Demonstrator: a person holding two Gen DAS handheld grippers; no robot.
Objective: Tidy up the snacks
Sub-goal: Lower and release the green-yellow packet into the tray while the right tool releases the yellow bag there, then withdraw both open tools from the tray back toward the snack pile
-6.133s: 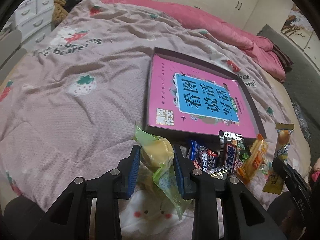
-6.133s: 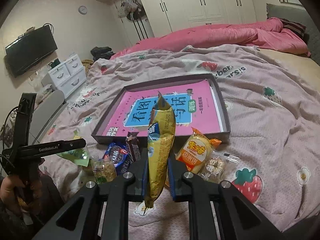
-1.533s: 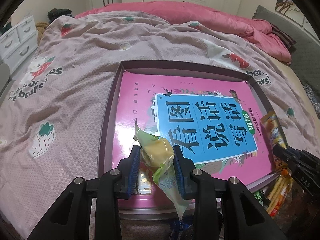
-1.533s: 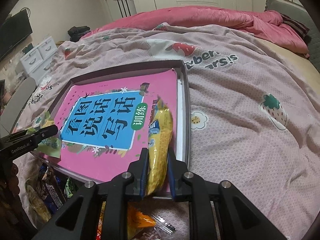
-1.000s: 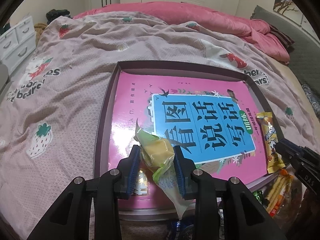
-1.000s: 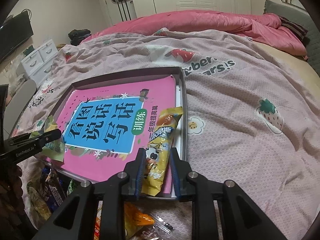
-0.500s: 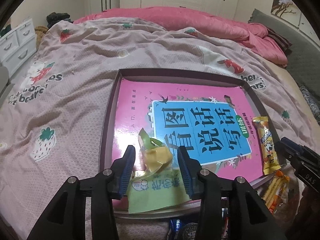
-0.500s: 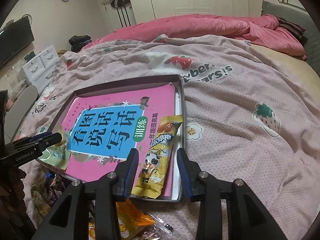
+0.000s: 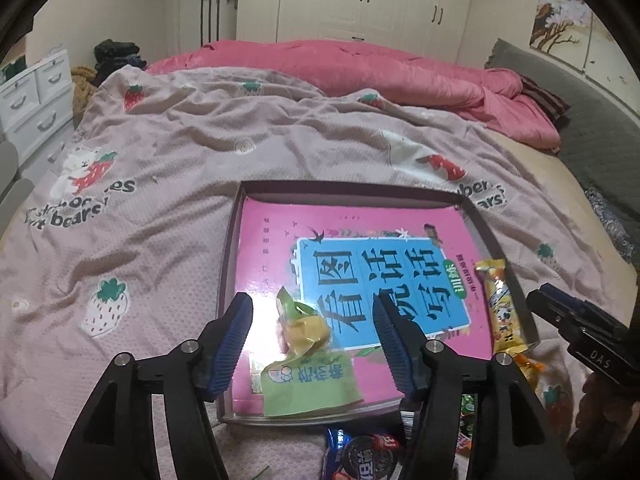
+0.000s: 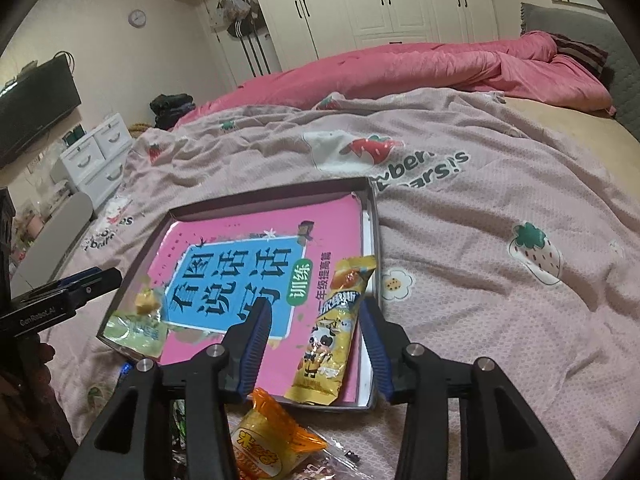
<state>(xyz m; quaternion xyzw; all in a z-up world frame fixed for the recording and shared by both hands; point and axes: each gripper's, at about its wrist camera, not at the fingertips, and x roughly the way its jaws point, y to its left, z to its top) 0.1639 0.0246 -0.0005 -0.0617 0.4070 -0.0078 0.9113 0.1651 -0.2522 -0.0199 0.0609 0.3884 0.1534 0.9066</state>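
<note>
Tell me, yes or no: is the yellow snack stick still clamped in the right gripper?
No, the yellow snack stick lies flat in the tray, and the right gripper's opening jaws stand clear of it.

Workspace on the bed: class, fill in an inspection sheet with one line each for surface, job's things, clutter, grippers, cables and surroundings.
Surface: strawberry-print quilt on a bed.
Job's things: shallow box holding a pink book; green snack packet near the box's left front corner; yellow snack stick along its right side.
Clutter: more wrapped snacks on the quilt in front of the box.
Grippers: left gripper and right gripper both opening, pads clear of the packets.
Cables: nothing seen.
Surroundings: pink duvet, white wardrobes, drawer unit, television.
</note>
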